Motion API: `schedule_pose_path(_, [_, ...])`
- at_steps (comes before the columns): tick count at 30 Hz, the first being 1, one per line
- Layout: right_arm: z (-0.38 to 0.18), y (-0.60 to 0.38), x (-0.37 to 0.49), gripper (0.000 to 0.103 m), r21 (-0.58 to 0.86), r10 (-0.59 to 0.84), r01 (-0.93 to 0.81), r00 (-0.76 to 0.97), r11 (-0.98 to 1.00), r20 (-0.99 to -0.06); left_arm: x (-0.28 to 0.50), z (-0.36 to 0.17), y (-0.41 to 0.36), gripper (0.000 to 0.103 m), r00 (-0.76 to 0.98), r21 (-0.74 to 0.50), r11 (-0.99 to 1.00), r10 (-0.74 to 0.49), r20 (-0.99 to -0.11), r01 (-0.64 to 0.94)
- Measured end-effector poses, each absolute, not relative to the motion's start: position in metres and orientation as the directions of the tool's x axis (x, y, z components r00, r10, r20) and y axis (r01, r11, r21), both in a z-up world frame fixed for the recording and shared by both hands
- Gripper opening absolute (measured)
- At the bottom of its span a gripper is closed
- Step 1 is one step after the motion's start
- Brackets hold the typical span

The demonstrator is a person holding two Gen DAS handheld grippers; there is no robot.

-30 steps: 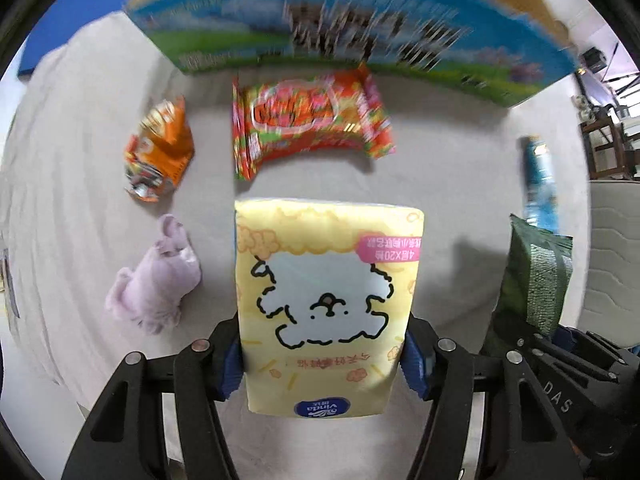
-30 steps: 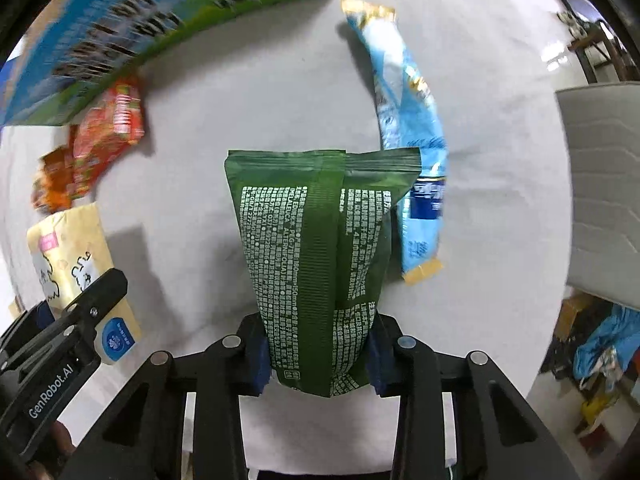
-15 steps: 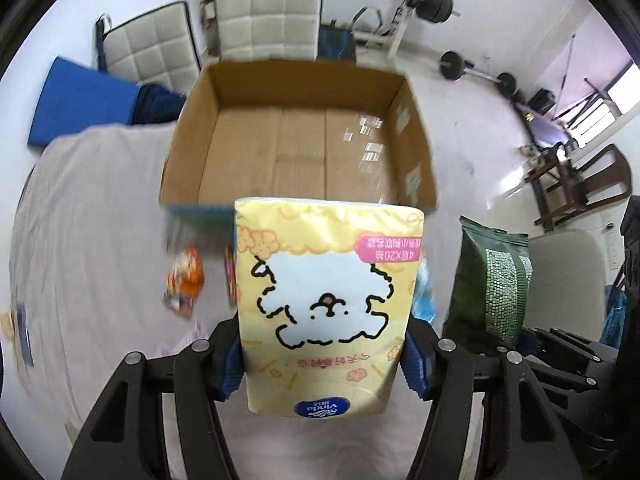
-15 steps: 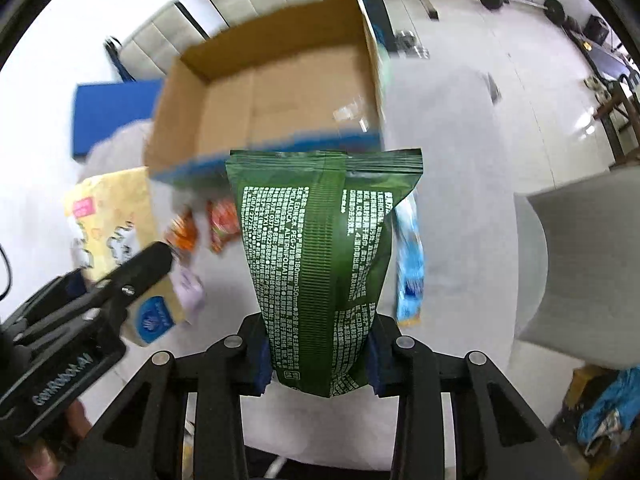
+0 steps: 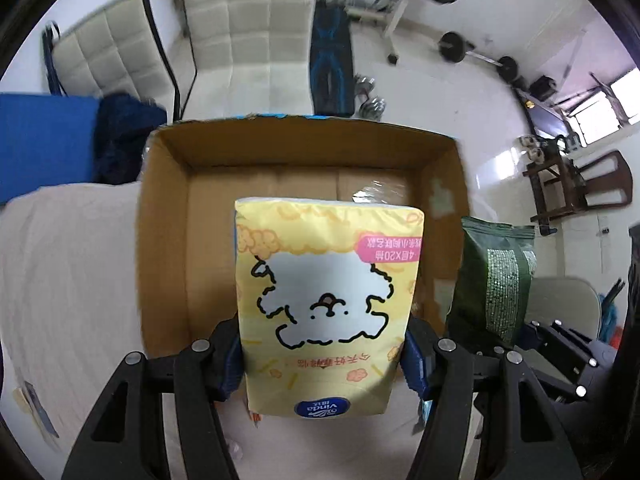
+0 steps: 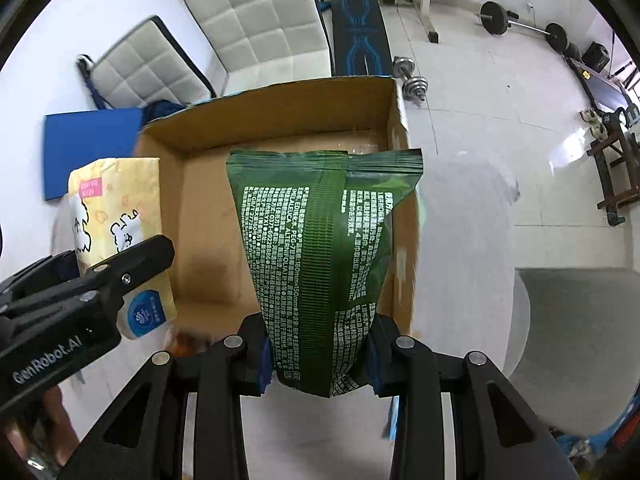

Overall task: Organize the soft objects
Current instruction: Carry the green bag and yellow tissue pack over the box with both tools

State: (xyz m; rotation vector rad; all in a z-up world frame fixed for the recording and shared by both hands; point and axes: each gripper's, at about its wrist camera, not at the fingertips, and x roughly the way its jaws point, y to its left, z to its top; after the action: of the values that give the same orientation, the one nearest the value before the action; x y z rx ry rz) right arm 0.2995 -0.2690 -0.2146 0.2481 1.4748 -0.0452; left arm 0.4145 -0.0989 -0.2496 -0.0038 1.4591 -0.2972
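Observation:
My left gripper (image 5: 324,356) is shut on a yellow tissue pack (image 5: 326,300) with a white dog drawing and holds it up in front of the open cardboard box (image 5: 168,208). My right gripper (image 6: 318,354) is shut on a green printed bag (image 6: 320,248) held upright over the near edge of the same box (image 6: 280,120). The box interior looks bare. The green bag also shows in the left wrist view (image 5: 496,280), to the right. The tissue pack also shows in the right wrist view (image 6: 120,216), to the left.
The box stands on a table with a pale cloth (image 5: 68,272). Two white padded chairs (image 5: 248,32), a blue mat (image 5: 44,140), a weight bench (image 6: 360,32) and dumbbells (image 6: 412,80) lie beyond on the tiled floor. A grey round seat (image 6: 572,344) is at the right.
Both grippers have lifted their packs off the table and moved toward the box, which now fills the middle of both views. The snack packs and plush on the cloth have dropped out of sight.

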Motion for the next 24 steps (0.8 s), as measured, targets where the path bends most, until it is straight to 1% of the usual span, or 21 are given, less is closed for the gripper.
schedule_pose_path(4, [-0.258,-0.267,0.346,0.037,0.105,0.101,0.163,0.034,0.981,-0.994,0.451,-0.285,-0.103,0.06,0.004,-0.203,0.961,-0.207,-0.978,0.186])
schedule_pose_path(10, [-0.305,-0.263,0.385,0.038,0.09,0.097,0.169,-0.031,0.981,-0.995,0.47,-0.319,-0.114,0.061,-0.065,-0.209,0.958,-0.2,-0.978,0.198])
schedule_pose_path(16, [-0.334,-0.265,0.414,0.038,0.094,0.109,0.182,-0.071,0.979,-0.992,0.476,-0.338,-0.121,0.061,-0.103,-0.239,0.952,-0.223,-0.969,0.191])
schedule_pose_path(19, [-0.339,-0.265,0.414,0.038,0.093,0.11,0.171,-0.092,0.981,-0.99,0.482,-0.348,-0.123,0.061,-0.131,-0.252,0.947,-0.229,-0.965,0.2])
schedule_pose_path(22, [-0.349,-0.262,0.421,0.041,0.074,0.092,0.148,-0.119,0.986,-0.989,0.485,-0.357,-0.124,0.061,-0.148,-0.232,0.957,-0.207,-0.967,0.175])
schedule_pose_path(23, [-0.35,-0.262,0.421,0.043,0.065,0.084,0.148,-0.124,0.987,-0.989,0.486,-0.358,-0.124,0.061,-0.153,-0.229,0.959,-0.204,-0.967,0.167])
schedule_pose_path(24, [-0.351,-0.26,0.422,0.051,0.063,0.081,0.142,-0.125,0.988,-0.989,0.485,-0.359,-0.124,0.061,-0.156,-0.23,0.959,-0.205,-0.966,0.165])
